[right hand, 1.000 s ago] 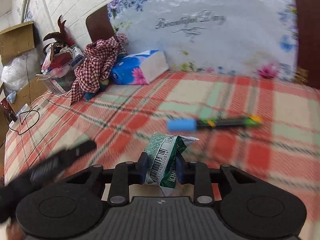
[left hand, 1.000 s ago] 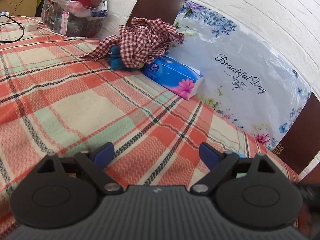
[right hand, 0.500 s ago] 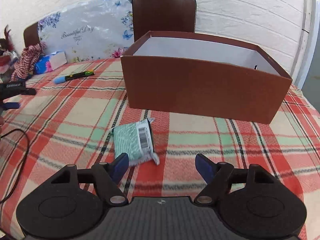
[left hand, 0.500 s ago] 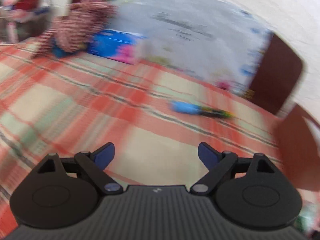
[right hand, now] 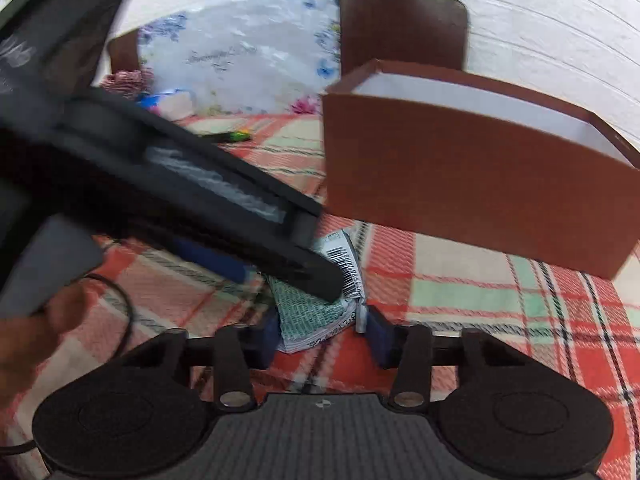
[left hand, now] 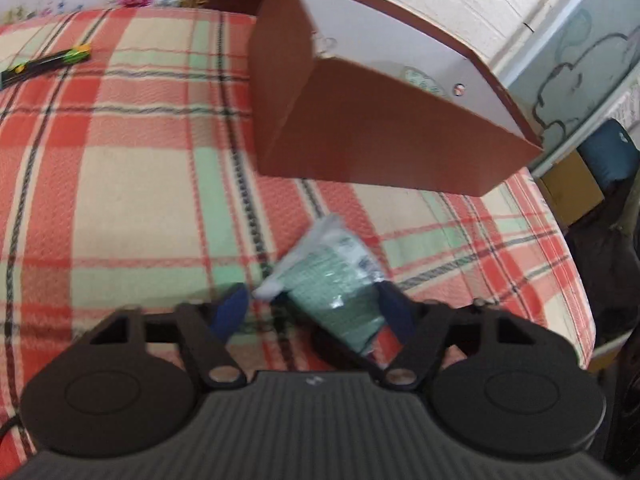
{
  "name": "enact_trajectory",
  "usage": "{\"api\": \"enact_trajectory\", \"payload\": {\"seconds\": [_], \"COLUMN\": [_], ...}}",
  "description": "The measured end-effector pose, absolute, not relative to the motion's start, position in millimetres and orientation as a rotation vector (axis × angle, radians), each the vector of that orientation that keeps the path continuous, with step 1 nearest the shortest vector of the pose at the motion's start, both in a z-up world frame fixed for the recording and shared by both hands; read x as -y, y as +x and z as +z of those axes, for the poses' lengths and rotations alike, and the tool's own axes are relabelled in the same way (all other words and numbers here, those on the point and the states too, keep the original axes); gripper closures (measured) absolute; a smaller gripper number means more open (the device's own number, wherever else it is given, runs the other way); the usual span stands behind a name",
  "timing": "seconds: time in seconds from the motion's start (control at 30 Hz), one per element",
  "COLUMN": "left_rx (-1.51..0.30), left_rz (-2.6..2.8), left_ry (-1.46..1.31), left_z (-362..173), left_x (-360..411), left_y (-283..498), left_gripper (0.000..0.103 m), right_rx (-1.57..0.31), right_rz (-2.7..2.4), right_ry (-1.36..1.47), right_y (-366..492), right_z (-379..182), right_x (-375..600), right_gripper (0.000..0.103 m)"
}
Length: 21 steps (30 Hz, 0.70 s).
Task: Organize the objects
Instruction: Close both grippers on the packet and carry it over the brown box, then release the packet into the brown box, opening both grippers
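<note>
One brown box [left hand: 384, 136] with a white inside fills the upper middle of the left wrist view; a pale round item in it is too blurred to name. Left gripper [left hand: 314, 310] is spread around the green packet [left hand: 340, 284] on the plaid worktop [left hand: 140, 200]. A green-tipped marker [left hand: 48, 62] is cut off upper left.

Right wrist view: right gripper [right hand: 322, 332], spread, flanks the packet [right hand: 320, 312] at lower centre; the left gripper's body hides part of it. Box [right hand: 472, 184] stands right, white brick wall [right hand: 540, 28] behind.

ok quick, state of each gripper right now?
Left gripper: open, fingers either side of the green packet, not clamped.
Right gripper: open, packet between its fingers, no grip.
</note>
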<state>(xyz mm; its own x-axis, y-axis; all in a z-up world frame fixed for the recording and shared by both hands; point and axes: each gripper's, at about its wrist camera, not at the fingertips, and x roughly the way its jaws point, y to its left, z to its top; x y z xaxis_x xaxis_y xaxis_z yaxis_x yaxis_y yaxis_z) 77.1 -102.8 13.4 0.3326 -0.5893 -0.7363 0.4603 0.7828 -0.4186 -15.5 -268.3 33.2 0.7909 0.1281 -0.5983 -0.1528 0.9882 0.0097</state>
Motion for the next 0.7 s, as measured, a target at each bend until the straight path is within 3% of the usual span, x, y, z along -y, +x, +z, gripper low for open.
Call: {"api": "enact_trajectory", "payload": {"seconds": [0.03, 0.27, 0.5, 0.53, 0.63, 0.7], "left_rx": [-1.037, -0.753, -0.721, -0.724, -0.712, -0.712], "left_rz": [-0.708, -0.77, -0.723, -0.712, -0.575, -0.558], "left_ry": [-0.181, -0.099, -0.054, -0.041, 0.07, 0.076], "left_z": [18.2, 107.7, 126.7, 125.0, 119.0, 118.1], "left_x": [101.0, 125.1, 161.6, 168.1, 186.3, 187.0], "left_y": [79.0, 80.8, 137.5, 144.9, 161.0, 165.9], "left_gripper": [0.048, 0.048, 0.047, 0.047, 0.037, 0.038], "right_rx": [-0.616, -0.286, -0.261, -0.268, -0.294, -0.292], "right_rz": [0.136, 0.062, 0.016, 0.001, -0.096, -0.126], "right_ry": [-0.037, -0.054, 0.006, 0.005, -0.046, -0.02], "right_y": [-17.5, -14.8, 55.1, 62.0, 87.2, 88.1], "right_z": [36.5, 90.8, 104.0, 101.2, 91.1, 90.6], "right_x": [269.4, 282.4, 303.7, 307.5, 311.4, 319.5], "right_gripper": [0.06, 0.06, 0.06, 0.059, 0.039, 0.04]}}
